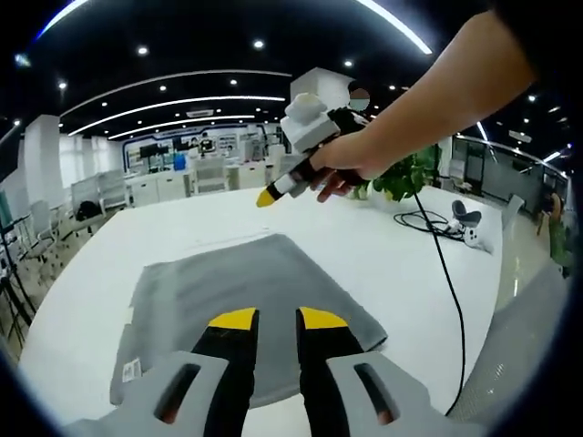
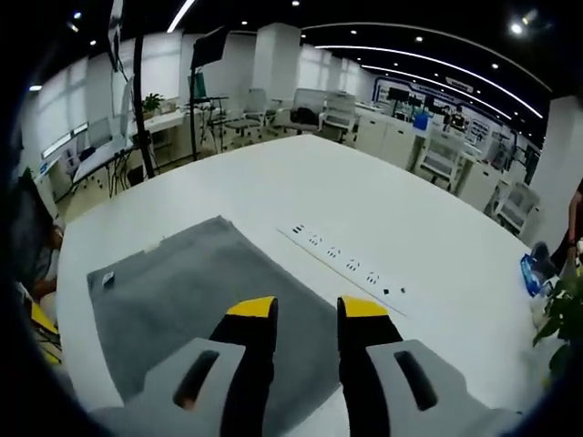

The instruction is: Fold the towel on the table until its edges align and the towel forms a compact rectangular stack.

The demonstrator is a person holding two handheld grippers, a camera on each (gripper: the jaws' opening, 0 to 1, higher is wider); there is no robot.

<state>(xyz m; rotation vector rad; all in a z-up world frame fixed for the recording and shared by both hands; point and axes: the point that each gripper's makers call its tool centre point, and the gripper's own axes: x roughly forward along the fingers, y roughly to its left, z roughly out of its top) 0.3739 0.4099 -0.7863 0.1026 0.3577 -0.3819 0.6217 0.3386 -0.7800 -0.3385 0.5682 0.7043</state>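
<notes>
Directly beneath and just ahead of the left claw (image 1: pixel 277 319) the grey towel (image 1: pixel 246 282) is lying flat on the white worktop (image 1: pixel 364 246), and that is the relation the next move is hanging on: the cloth is running away from the yellow tips, its near edge passing under them, so this claw looks the nearer of the two to a hem. Its jaws are standing apart with a narrow gap between them and nothing in it, so it is released, hovering over the towel rather than gripping it. In the right gripper view the right claw (image 2: pixel 308 314) is likewise standing open and empty above the same cloth, which is spreading out ahead and to the left of its tips. The towel is looking smooth, single-layered and roughly rectangular, with a small white label (image 1: pixel 131 370) sitting at the corner nearest the left claw's left side; no fold seems made yet, so I judge the task barely begun. Further out in the left gripper view, a hand (image 1: pixel 351 164) is holding the right claw raised well above the far edge. Beyond the towel a row of flush sockets (image 2: pixel 346 259) is crossing the worktop, and a black cable (image 1: pixel 446 273) is trailing off to the right.
</notes>
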